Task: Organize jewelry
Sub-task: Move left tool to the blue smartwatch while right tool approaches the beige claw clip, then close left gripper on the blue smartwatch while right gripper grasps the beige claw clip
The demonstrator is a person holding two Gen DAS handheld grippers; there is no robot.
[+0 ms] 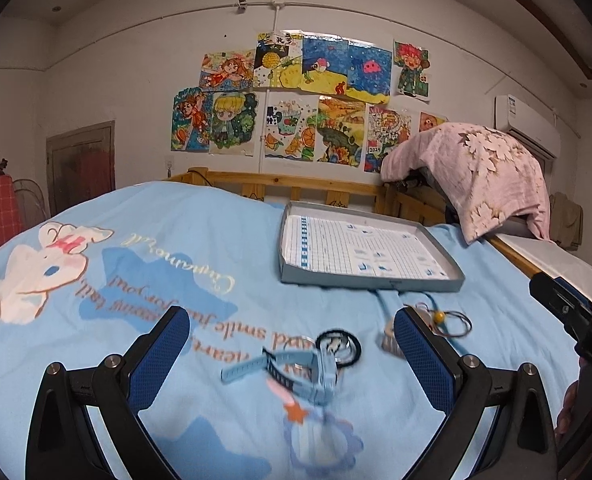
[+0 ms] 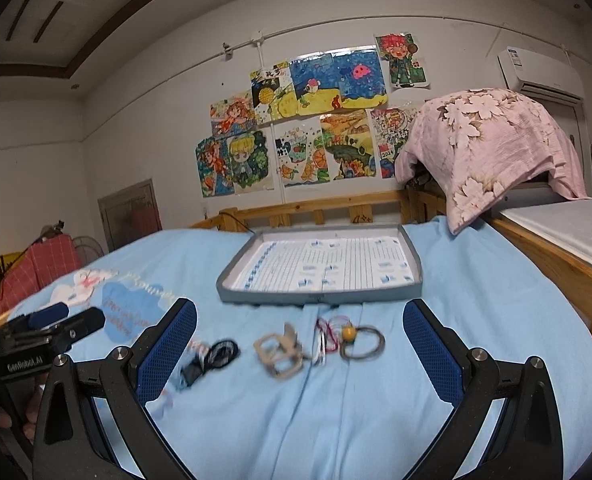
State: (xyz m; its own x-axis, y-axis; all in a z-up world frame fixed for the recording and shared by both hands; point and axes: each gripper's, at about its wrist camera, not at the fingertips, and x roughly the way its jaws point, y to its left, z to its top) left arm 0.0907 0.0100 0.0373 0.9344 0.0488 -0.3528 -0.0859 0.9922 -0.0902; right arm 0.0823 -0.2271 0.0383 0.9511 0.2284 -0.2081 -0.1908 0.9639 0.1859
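Observation:
Jewelry lies scattered on a light blue bedsheet [image 2: 476, 320] in front of a shallow grey tray [image 2: 320, 299] lined with printed paper. My left gripper [image 1: 289, 316] is open and hovers over a light blue watch [image 1: 291, 366] and a black ring-shaped band [image 1: 354, 346]. My right gripper [image 2: 300, 316] is also open, with nothing between its fingers. Ahead of it lie a beige bracelet [image 2: 277, 354], red and white cords [image 2: 326, 338] and a dark cord loop with a yellow bead [image 2: 348, 333]. The bead cord [image 1: 440, 317] also shows past the left gripper's right finger [image 1: 416, 344].
A wooden bed rail [image 2: 336, 206] runs behind the tray. A pink floral cloth [image 2: 488, 140] covers something at the back right, and a white mattress edge [image 2: 568, 228] lies to the right. The other gripper's black body [image 1: 572, 316] is at the right, with a hand below it.

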